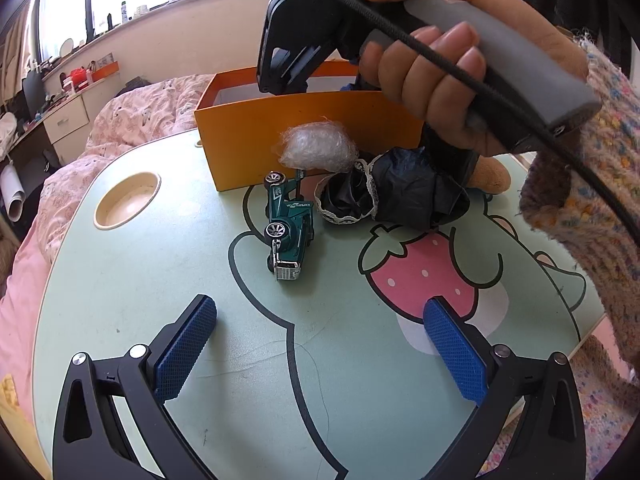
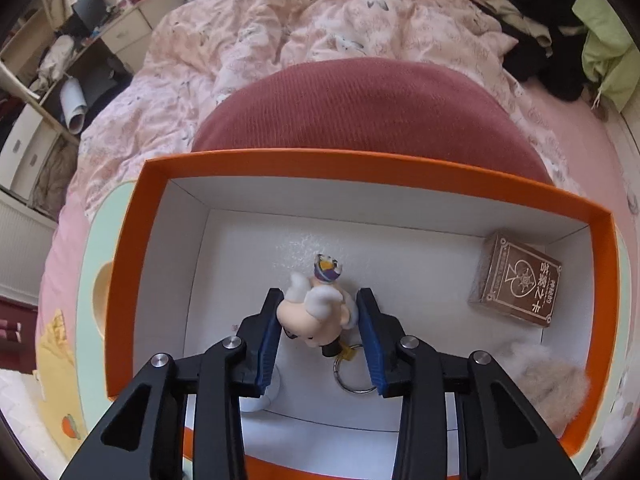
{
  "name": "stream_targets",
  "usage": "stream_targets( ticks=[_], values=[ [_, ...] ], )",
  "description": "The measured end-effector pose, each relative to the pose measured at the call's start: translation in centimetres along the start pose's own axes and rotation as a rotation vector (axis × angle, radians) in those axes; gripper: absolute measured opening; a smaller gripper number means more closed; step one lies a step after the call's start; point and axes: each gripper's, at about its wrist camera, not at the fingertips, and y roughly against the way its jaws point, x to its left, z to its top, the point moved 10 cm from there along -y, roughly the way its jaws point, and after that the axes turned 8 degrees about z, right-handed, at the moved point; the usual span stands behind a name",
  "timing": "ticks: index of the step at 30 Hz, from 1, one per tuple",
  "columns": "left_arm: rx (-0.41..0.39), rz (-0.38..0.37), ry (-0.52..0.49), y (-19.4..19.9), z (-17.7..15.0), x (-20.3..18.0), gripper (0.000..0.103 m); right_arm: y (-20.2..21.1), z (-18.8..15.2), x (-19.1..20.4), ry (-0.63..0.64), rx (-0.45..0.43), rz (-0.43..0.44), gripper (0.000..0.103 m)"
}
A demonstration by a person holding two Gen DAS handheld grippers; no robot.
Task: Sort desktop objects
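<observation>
Keychain figure (image 2: 316, 312) sits clamped between right gripper (image 2: 320, 320) pads inside the orange box (image 2: 120, 272); left gripper (image 1: 320, 344) hovers wide apart, holding nothing.

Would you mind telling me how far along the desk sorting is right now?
Partly done. Already in the orange box: a brown card pack and a fluffy beige item. In hand: a figurine keychain sits between the right tongs over the box floor; whether it is still gripped is unclear. Left on the table: a green toy car, a black lace-trimmed bundle and a clear plastic wad. The left tongs are open and empty.
</observation>
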Motion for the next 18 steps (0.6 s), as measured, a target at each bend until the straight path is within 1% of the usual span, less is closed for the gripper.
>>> stream_targets(
  ticks=[2,3,7,10,12,14,15,18],
  values=[
    [0.0,0.0,0.0,-0.1,0.2,0.0,0.103,0.9,0.1,0.0,-0.014,-0.035,0.029,0.035],
    [0.0,0.0,0.0,-0.1,0.3,0.0,0.103,1.8,0.2,-0.2,-0.021,-0.069,0.042,0.035],
    [-0.001,0.001,0.001,-0.2,0.5,0.1,0.103,7.8,0.6,-0.5,0.015,-0.244,0.034,0.035],
    [0.0,0.001,0.0,-0.2,0.6,0.1,0.103,12.0,-0.9,-0.8,0.042,-0.317,0.053,0.035],
    [0.0,0.001,0.0,-0.2,0.6,0.2,0.103,13.6,-2.6,-1.5,0.059,-0.323,0.05,0.035],
    [0.0,0.001,0.001,-0.2,0.6,0.1,0.103,14.3,-4.6,-2.3,0.066,-0.313,0.033,0.035],
    [0.0,0.001,0.0,-0.2,0.6,0.2,0.103,14.5,-5.8,-2.8,0.069,-0.312,0.038,0.035],
    [0.0,0.001,0.001,-0.3,0.7,0.3,0.103,14.1,-8.5,-4.1,0.051,-0.292,0.096,0.035]
  ],
)
